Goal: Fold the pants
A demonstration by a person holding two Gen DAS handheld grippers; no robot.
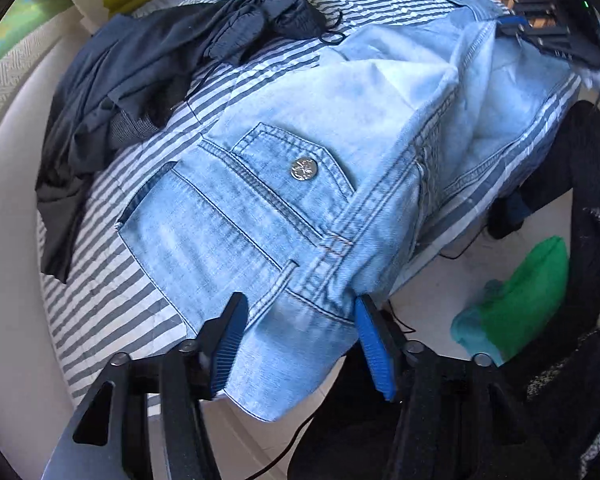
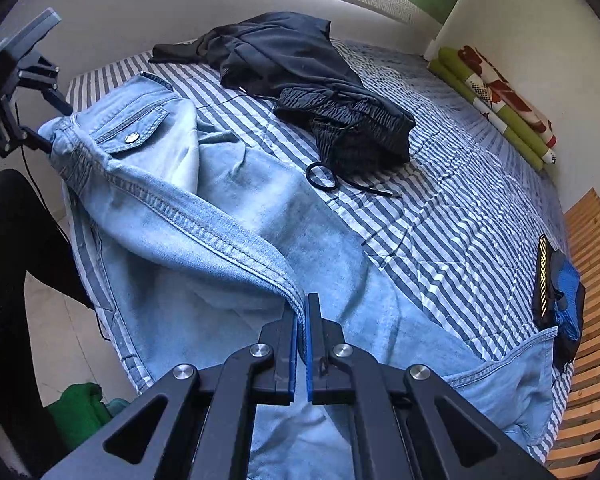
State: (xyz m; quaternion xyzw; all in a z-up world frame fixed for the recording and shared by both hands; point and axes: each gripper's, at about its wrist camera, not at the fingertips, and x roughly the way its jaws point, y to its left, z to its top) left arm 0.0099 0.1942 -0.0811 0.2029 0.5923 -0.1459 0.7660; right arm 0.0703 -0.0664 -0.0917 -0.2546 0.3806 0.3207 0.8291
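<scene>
Left wrist view: the light denim pants were seen spread along the striped bed, waistband corner between the parted left gripper, unpinched. Far down their length, the seam was pinched by the right gripper.

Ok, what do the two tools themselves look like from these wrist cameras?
Both match: the left tool and right tool are matte black linkage frames with triangular cut-outs and round silver pivot bolts. Each finger carries a ribbed blue pad. In the right wrist view the left tool has a grey plate at its back and a thin black cable trailing below it. No sleeves show.
</scene>
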